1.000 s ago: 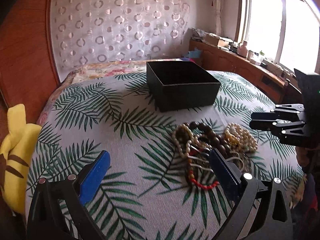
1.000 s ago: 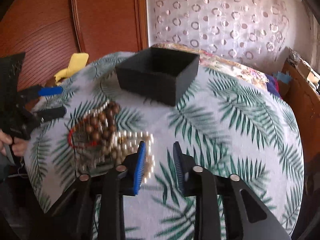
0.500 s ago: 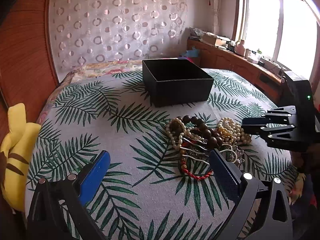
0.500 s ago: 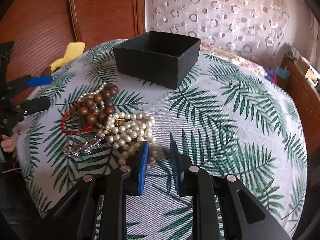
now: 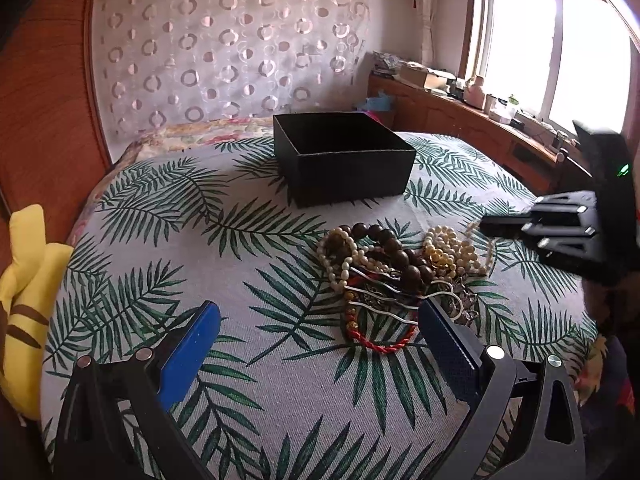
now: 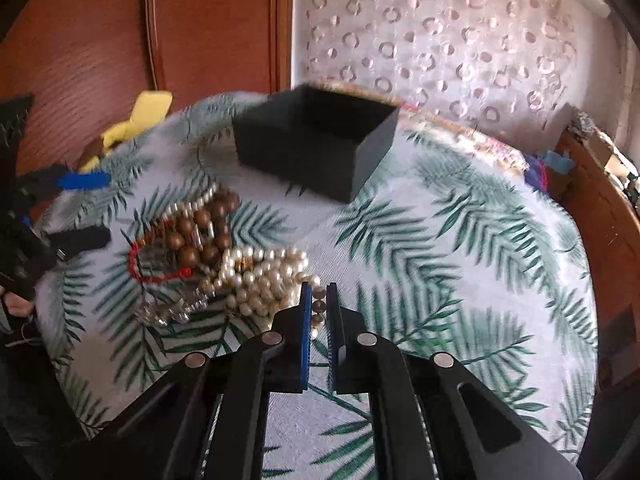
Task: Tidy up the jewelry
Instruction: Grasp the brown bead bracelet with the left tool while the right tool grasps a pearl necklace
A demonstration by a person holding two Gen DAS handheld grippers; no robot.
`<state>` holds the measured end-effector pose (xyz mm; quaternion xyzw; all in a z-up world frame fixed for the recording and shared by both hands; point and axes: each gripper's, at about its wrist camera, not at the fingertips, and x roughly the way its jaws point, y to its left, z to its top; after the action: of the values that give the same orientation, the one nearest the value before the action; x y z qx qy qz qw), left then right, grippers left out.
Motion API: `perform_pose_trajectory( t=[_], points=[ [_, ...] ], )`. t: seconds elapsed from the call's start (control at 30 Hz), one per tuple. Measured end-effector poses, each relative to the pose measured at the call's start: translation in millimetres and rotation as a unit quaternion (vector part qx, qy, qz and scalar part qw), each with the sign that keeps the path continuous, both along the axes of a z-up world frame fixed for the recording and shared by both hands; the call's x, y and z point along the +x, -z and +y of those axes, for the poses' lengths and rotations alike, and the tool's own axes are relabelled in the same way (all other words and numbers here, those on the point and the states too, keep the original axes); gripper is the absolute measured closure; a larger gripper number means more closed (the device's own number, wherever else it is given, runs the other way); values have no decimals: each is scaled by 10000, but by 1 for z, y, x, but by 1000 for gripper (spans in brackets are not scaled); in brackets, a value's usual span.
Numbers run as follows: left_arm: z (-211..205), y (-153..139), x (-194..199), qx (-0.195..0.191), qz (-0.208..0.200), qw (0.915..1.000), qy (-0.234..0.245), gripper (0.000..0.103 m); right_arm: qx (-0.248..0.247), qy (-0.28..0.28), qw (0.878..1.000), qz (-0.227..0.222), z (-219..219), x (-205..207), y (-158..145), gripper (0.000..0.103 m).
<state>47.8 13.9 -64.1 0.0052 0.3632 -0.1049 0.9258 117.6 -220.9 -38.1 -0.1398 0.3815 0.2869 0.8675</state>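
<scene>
Pearl strand [image 6: 260, 280], light, limp, slippery and tangled in the jewelry pile [image 5: 396, 276]: already pinched at a loop by the closed right gripper [image 6: 318, 312]; left gripper [image 5: 320, 332] held open beside it.

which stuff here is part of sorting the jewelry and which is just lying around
Part of the job:
- jewelry pile
- pearl strand, with beads between the closed right claw
- black box, open on top
- left claw, open

Just lying about:
- yellow plush toy
- leaf-print cover
- clutter on the window ledge
</scene>
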Motion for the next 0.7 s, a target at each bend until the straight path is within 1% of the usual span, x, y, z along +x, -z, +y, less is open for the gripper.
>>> perform_pose_trajectory(
  t=[0.13,0.27,0.57,0.6,0.63,0.7],
  points=[
    [0,-1,0,-23,-17,10000,-23,8,245,101,9991,-334,-12,-7,-31,95],
    [1,-1,0,-50,-29,10000,-37,8,363,120,9976,-584,-18,-10,-54,95],
    [2,0,1,-106,4,9999,59,9,553,132,9930,-1034,-21,-15,-96,95],
    [2,0,1,-182,13,9998,117,16,580,125,9924,-1078,-21,-16,-101,95],
    [2,-1,3,-252,50,9995,165,21,597,116,9918,-1121,-22,-16,-104,95],
    [1,0,8,-402,146,9988,253,35,591,98,9914,-1164,-21,-17,-108,95]
  ],
)
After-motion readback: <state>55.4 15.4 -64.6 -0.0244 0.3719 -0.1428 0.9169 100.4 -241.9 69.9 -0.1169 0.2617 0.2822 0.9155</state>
